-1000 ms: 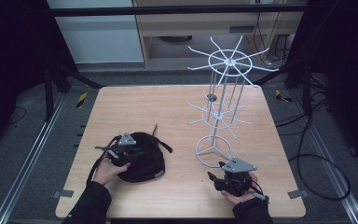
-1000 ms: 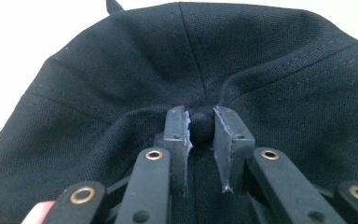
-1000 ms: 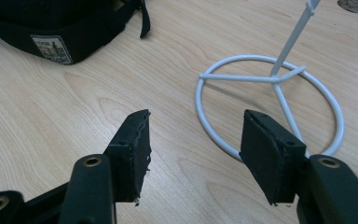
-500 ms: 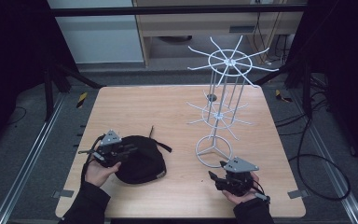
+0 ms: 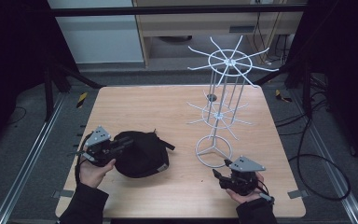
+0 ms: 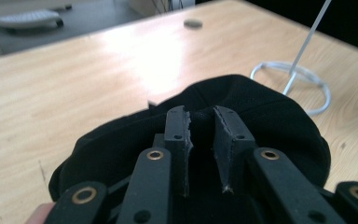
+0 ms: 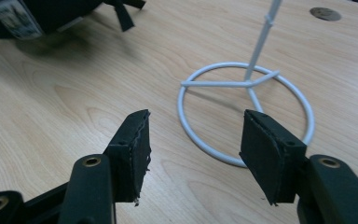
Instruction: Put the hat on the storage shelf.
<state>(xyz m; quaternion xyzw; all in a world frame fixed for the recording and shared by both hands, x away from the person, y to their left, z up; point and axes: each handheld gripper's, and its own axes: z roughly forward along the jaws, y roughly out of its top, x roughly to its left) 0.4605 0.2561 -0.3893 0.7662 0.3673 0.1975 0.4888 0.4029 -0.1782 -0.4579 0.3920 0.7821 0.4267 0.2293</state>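
Black cap (image 5: 140, 153) is pinched by its edge in my left gripper (image 6: 203, 128) for hanging; my right gripper (image 7: 193, 154) waits unclenched beside the white rack (image 5: 214, 149).

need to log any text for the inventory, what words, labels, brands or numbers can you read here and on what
No text can be read.
Label inside the cap: printed, but too blurred to read.
Rack, table and both tongs: no marking seen.
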